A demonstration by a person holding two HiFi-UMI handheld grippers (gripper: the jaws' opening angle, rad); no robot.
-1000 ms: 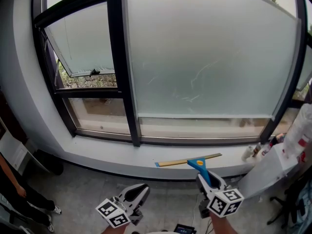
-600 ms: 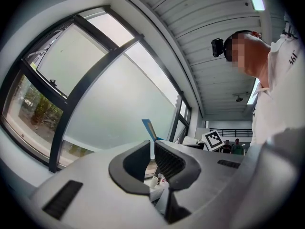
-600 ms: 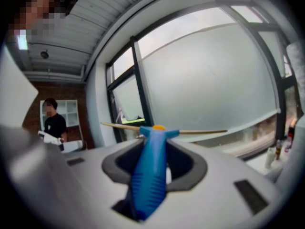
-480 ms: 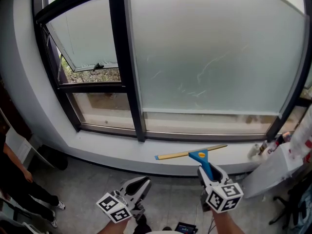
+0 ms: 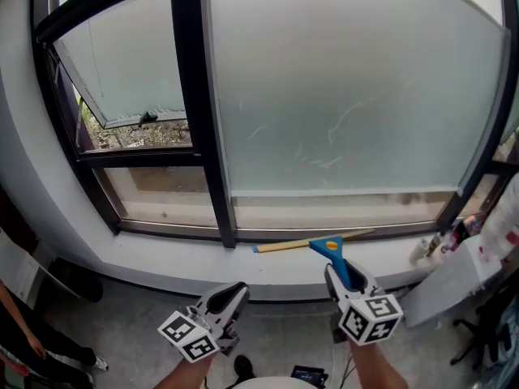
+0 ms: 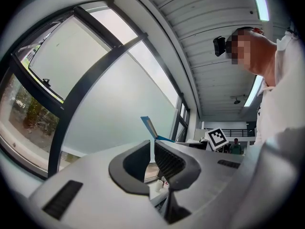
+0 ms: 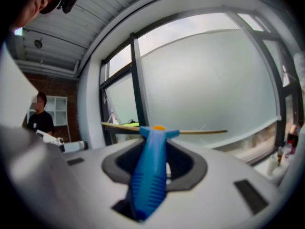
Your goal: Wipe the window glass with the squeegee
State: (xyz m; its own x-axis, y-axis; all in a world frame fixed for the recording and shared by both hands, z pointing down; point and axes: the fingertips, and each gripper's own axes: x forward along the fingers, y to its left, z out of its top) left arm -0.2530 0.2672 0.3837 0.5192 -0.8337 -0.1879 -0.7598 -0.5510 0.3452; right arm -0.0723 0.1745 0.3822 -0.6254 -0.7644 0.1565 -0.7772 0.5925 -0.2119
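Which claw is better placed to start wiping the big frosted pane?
The right. The right claw is shut on the blue squeegee handle, with the blade held level just below the frosted pane. The left claw is shut and holds nothing.

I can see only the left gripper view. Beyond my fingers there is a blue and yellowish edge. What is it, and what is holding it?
Observer: It is the squeegee. The right gripper is shut on its blue handle.
Operator: Is the blade on the glass?
Observer: In the head view the blade shows low, in front of the sill, below the frosted pane. Whether it touches anything, I cannot tell.
Operator: Where does the glass need wiping?
Observer: Faint curved streaks show on the lower middle of that pane.
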